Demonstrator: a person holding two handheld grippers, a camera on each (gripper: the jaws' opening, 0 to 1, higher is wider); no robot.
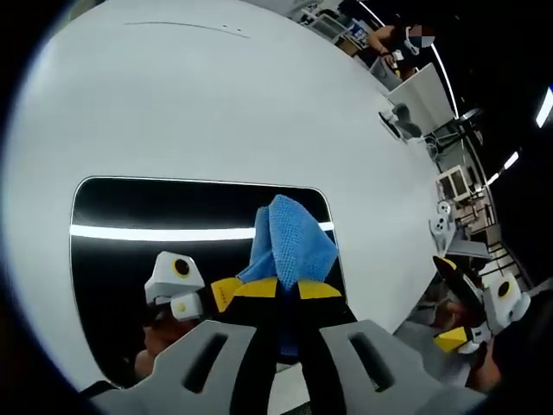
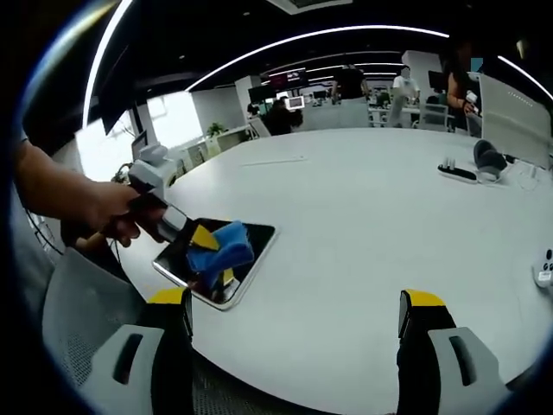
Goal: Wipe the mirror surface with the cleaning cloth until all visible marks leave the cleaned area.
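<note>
A big white table (image 2: pixel 363 259) takes up the middle and lower right of the right gripper view, and most of the upper half of the left gripper view. On it lies a flat, dark mirror (image 1: pixel 121 259) with rounded corners. In the left gripper view the mirror sits in the lower left and middle, with a bright strip of light shining across it. In the right gripper view the mirror (image 2: pixel 255 238) is small, at the lower left of the frame.

The left gripper (image 1: pixel 278 290) comes up from the bottom middle of its own view, clenched on a blue cleaning cloth (image 1: pixel 289 238). The cloth bunches up over the mirror's right part. In the right gripper view a hand (image 2: pixel 99 212) holds this gripper at the left, and the cloth (image 2: pixel 220 246) rests over the mirror.

The right gripper (image 2: pixel 294 303) sits at the bottom of its view, jaws wide apart, holding nothing, above the bare table. It also peeks in at the lower right of the left gripper view.

Far back, people stand by desks.
</note>
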